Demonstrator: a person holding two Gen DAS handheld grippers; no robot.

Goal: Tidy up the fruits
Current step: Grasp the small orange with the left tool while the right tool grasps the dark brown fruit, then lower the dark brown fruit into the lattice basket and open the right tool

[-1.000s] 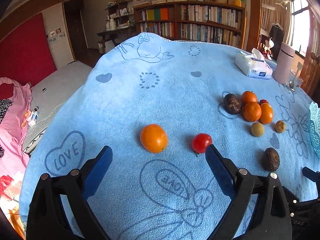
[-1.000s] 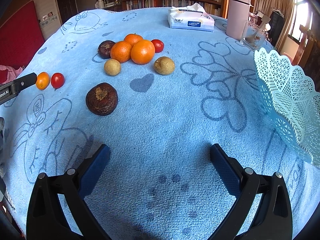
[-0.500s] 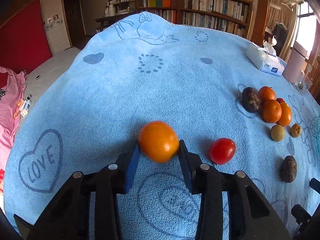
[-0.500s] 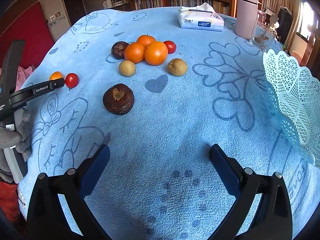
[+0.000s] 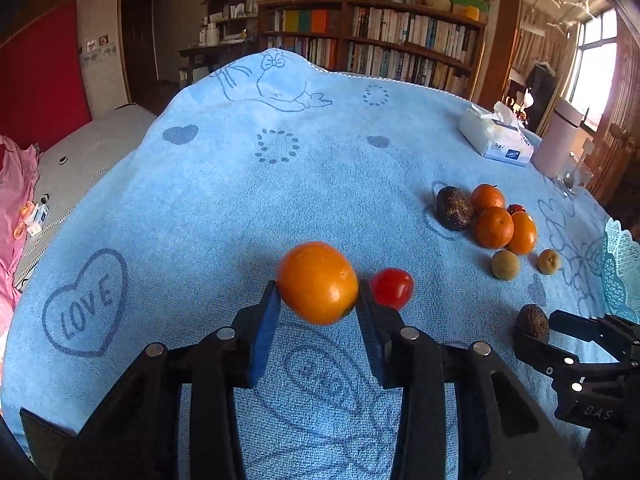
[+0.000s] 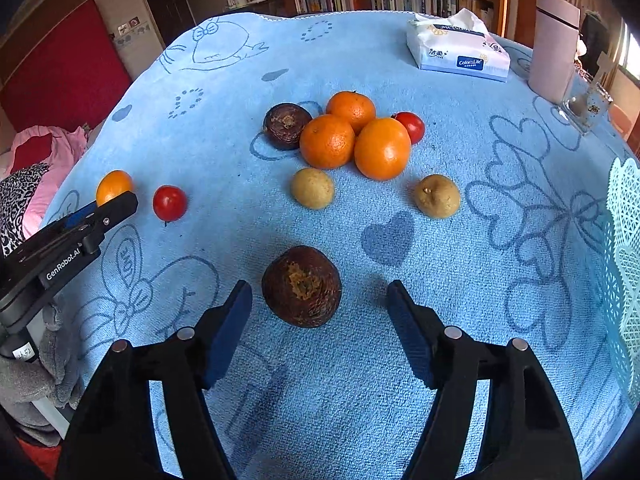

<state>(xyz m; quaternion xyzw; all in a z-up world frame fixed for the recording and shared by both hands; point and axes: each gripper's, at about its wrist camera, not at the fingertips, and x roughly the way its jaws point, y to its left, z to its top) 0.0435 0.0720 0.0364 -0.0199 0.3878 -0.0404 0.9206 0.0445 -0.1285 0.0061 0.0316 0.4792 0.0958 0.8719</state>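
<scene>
The left gripper (image 5: 318, 300) has its jaws squeezed on a small round orange fruit (image 5: 318, 282), one blue pad on each side. The fruit looks lifted a little off the blue towel-covered tabletop (image 5: 224, 184), though I cannot be sure. A small red tomato (image 5: 392, 288) sits just beside it, at 3 o'clock from the fruit.

The right gripper (image 6: 320, 320) has its jaws closing. A dark brown wrinkled round fruit (image 6: 302, 286) lies on the cloth between them, but the pads do not touch it yet. It sits a bit nearer the left pad.

At 12 o'clock from the brown fruit is a bunch of fruit: three bigger oranges (image 6: 382, 148), another dark brown fruit (image 6: 286, 126) and a second red tomato (image 6: 410, 126), all touching or nearly so. Two small yellow-brown round fruits (image 6: 312, 188) lie nearer, apart from each other. A pale blue lacy plastic basket (image 6: 626, 248) is at 3 o'clock, at the edge of the view. I think the fruit should go there.

The orange fruit looks light, smooth and a bit slippery, so hold it at its widest part and do not squash it. The brown fruit looks dry and rough, so it should not slip. Take it by its two sides, in the middle. Round fruit can roll away if bumped.
</scene>
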